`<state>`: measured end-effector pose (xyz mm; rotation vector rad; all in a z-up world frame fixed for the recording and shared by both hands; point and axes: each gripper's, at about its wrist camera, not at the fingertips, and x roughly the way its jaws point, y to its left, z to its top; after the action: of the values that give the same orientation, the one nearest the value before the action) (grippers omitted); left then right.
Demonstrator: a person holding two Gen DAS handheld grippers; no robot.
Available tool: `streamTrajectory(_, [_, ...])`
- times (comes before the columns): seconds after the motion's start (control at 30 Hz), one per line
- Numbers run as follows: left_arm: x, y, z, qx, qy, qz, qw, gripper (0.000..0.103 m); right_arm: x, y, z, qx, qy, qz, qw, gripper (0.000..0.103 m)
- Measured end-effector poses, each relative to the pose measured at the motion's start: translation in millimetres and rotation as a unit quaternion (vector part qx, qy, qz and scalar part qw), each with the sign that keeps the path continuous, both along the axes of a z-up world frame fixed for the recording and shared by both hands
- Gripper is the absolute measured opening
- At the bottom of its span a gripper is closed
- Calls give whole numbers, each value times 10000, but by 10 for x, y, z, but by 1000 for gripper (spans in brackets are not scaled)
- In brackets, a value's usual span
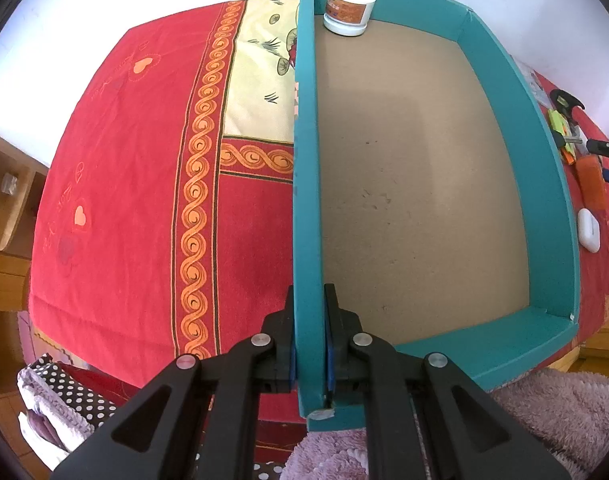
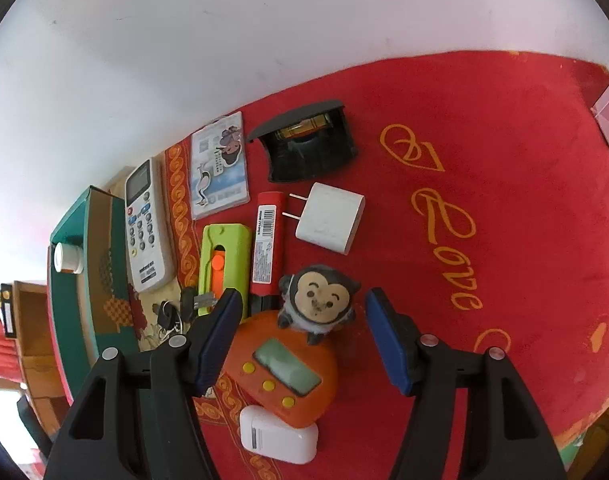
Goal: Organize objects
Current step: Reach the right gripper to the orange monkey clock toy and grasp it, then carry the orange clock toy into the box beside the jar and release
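My left gripper (image 1: 309,300) is shut on the left wall of a teal cardboard box (image 1: 304,160) that lies on a red bedspread. Inside the box stands one white jar (image 1: 349,8) in the far corner. My right gripper (image 2: 302,308) hangs open above a row of small objects, and a small monkey figure (image 2: 318,300) sits between its fingers without touching them. Below the monkey lies an orange timer (image 2: 284,372). The teal box (image 2: 70,300) with the white jar (image 2: 66,258) shows at the left edge of the right wrist view.
Around the monkey lie a white charger plug (image 2: 330,218), a red tube (image 2: 266,240), a green box cutter (image 2: 224,264), a white remote (image 2: 146,224), a card (image 2: 218,166), a black case (image 2: 308,144), keys (image 2: 176,310) and a white earbud case (image 2: 278,436). Wooden furniture (image 1: 8,200) stands beside the bed.
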<state>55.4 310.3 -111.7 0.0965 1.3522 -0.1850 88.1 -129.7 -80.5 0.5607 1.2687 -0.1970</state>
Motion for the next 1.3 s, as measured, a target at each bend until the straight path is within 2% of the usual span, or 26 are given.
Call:
streamTrajectory(0.2, [8,6,-8,1,-7,4,10000,8,50,-24,-58,-25,68,-69,9999,64])
streamTrajectory(0.27, [2,9,-10,-9,-6,17,10000,8,52,-26,-43,-88,32,-53,9999,47])
streamTrajectory(0.3, [3,11,-9,-12,-3,29,10000,8,48,-22,-25,-190,12,-74,9998,43])
streamTrajectory(0.67, [2,23,-14,-24,17,58,10000,8,-110,199,308,-791,-653,226,9945,42])
streamTrajectory(1.07, [48,99,-38,-42,65,69,9999,8,-264,682,764,-1899,-1456,741,9681,42])
streamTrajectory(1.3, [43,65,-54,-9,56,20,10000,8,-169,1040,1222,-1937,-1917,1305,9533,42])
